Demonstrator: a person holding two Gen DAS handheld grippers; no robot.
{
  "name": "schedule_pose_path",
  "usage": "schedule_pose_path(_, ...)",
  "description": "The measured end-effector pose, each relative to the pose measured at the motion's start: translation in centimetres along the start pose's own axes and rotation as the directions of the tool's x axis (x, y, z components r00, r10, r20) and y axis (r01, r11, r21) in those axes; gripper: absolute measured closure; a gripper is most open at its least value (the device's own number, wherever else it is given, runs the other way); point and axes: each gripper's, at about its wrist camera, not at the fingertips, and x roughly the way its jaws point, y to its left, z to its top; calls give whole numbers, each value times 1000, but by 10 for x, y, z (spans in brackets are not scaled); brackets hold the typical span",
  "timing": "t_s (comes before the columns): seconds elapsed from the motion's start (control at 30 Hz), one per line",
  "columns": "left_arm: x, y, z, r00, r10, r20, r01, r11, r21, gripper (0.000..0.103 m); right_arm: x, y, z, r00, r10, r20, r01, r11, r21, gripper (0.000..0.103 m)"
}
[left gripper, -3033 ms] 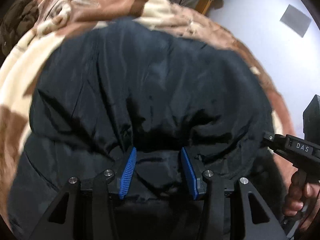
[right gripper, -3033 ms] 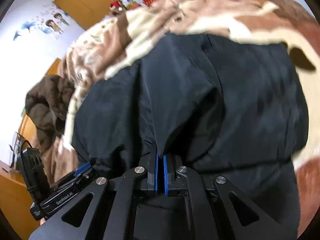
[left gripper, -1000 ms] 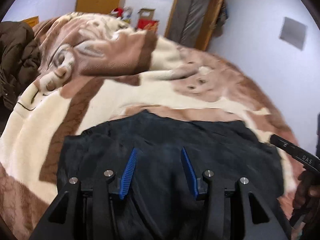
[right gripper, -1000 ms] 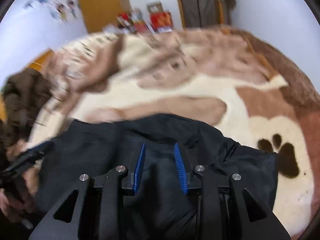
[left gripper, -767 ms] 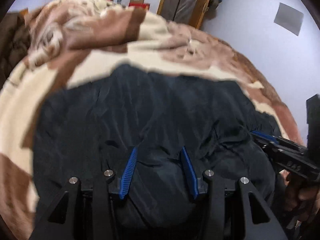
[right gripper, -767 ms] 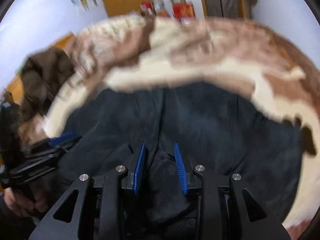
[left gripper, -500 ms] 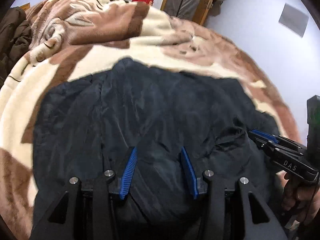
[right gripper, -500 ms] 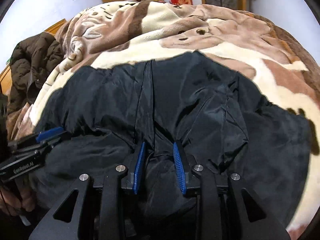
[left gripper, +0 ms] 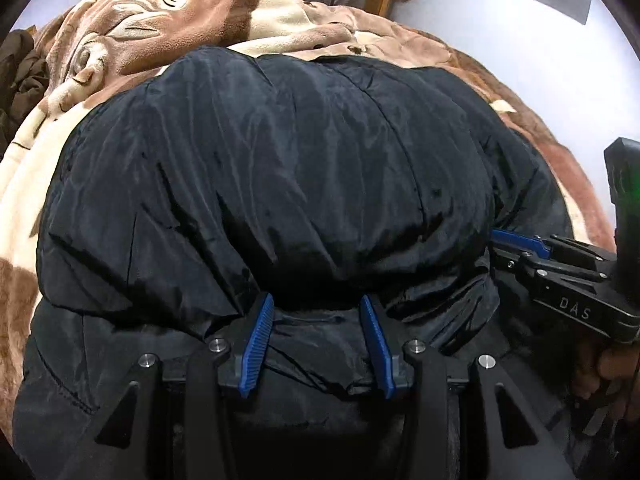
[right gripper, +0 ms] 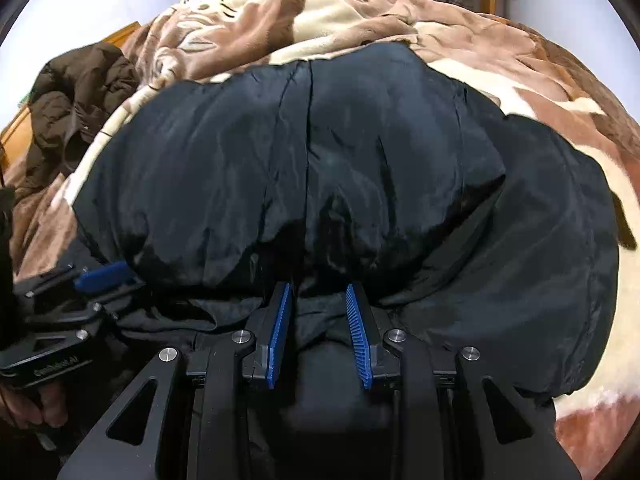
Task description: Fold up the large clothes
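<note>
Left wrist view: a bedroom with pale walls, wooden doors and cardboard boxes at the back, and a bed (left gripper: 24,184) under a plush fleece blanket (left gripper: 208,12) patterned in brown and cream; on it lies the black padded jacket (left gripper: 280,160), puffy, with a slightly shiny woven shell creased in fine wrinkles and stitched seams running front to back; a second ago much more blanket showed beyond the garment, whereas now the camera looks steeply down and the folded-over bulge fills the picture, which I judge to mean the fold is being laid down and pressed; the left gripper (left gripper: 317,344) has its ribbed blue jaws apart with a thick roll of jacket between them; whether the pads actually bite I cannot tell; at the right edge the right gripper (left gripper: 516,240) noses into the fold's side, a hand (left gripper: 608,372) on its handle

Right wrist view: the same bed, with a crumpled brown coat (right gripper: 76,96) heaped at its far left edge; the jacket (right gripper: 320,152) spans the frame, its domed upper layer overhanging a flatter lower layer, a centre seam straight ahead; the right gripper (right gripper: 318,334) has just been closing its jaws, with a soft hump of black fabric between them, yet a gap shows at each pad, so a firm grip is unclear; the left gripper (right gripper: 102,272) sits at the fold's left side
</note>
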Motion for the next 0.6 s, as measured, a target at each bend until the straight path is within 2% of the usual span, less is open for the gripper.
schedule_pose_path(0.1,8,1,2,1000,8,0,-8,1000,6,57,6,-4,1,1000,19,-3,-18,999,34,74)
schedule_pose_path(0.43,12,-3,1,999,36,18,-36,999,12,55,7,-2,-7,1000,-3,14,3,1000,17,74)
schedule_pose_path(0.6,-6,-10,2,999,42,16,-43,999,3,55,-19,3,-7,1000,-13,21,13,999,35,72)
